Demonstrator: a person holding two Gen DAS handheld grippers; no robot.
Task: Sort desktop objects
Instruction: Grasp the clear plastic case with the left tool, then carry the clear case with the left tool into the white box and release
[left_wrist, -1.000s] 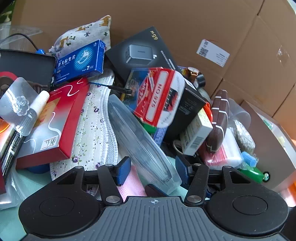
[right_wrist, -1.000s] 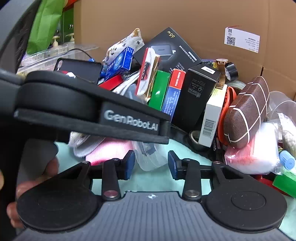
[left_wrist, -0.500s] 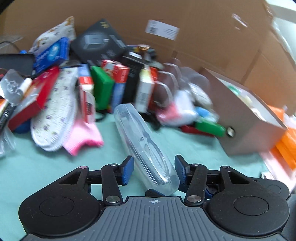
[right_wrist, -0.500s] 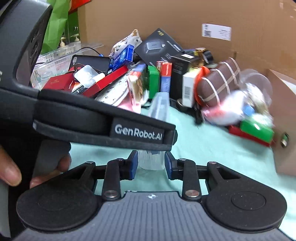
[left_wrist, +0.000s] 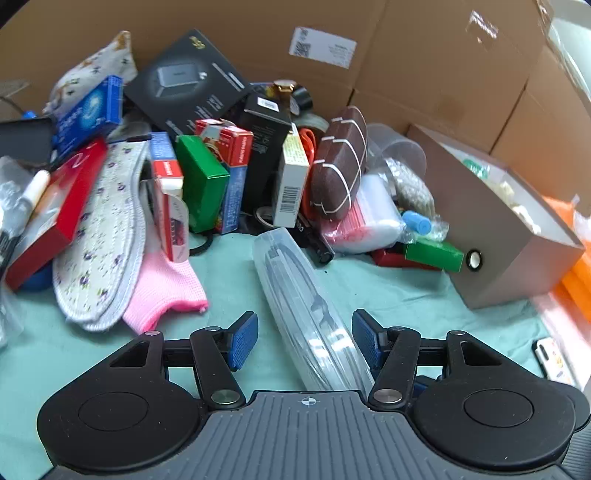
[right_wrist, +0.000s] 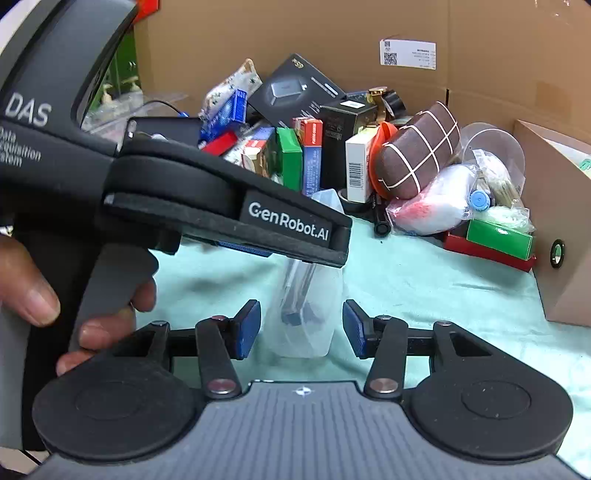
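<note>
A clear plastic case (left_wrist: 306, 314) with a dark item inside lies between the fingers of my left gripper (left_wrist: 303, 341), whose jaws stand wide, pads off the case. In the right wrist view the same case (right_wrist: 308, 314) stands between the pads of my right gripper (right_wrist: 301, 328), which is open with gaps on both sides. The left gripper body (right_wrist: 207, 206) crosses above the case there. What holds the case up is hidden. Behind lies a heap of boxes, a brown glasses case (left_wrist: 338, 166) and floral insoles (left_wrist: 99, 236).
A grey open box (left_wrist: 491, 225) stands at the right on the green cloth (left_wrist: 388, 291). A cardboard wall (left_wrist: 424, 55) closes the back. A pink cloth (left_wrist: 166, 291) lies left of the case. Orange items (left_wrist: 576, 280) sit at the far right edge.
Both grippers have pulled back from the heap with the clear case. The right gripper's jaws, narrow around the case before, now stand wider. The left gripper stays open.
</note>
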